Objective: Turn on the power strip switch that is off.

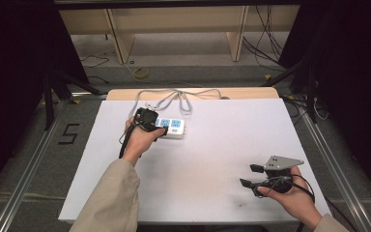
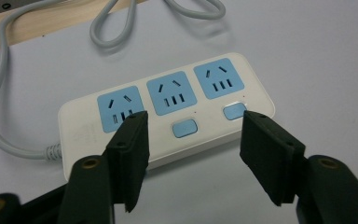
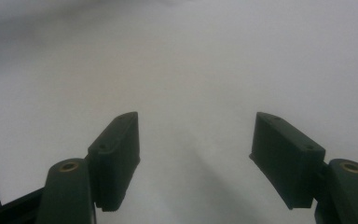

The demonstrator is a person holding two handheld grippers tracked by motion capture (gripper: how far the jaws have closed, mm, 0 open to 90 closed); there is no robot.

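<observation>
A white power strip (image 1: 175, 126) with three blue sockets lies on the white table top (image 1: 212, 145), left of centre toward the back. In the left gripper view the power strip (image 2: 168, 112) sits just beyond the jaws, with two blue switch buttons (image 2: 185, 128) along its near edge. My left gripper (image 1: 160, 127) (image 2: 195, 122) is open, its jaws straddling the strip's near side without gripping it. My right gripper (image 1: 249, 175) (image 3: 196, 121) is open and empty above bare table at the front right.
The strip's grey cable (image 1: 174, 96) loops toward the table's back edge, also seen as the grey cable (image 2: 9, 121) curving round the strip's left end. A wooden strip (image 1: 193, 93) borders the back. Metal rails (image 1: 29, 159) run along the floor on both sides.
</observation>
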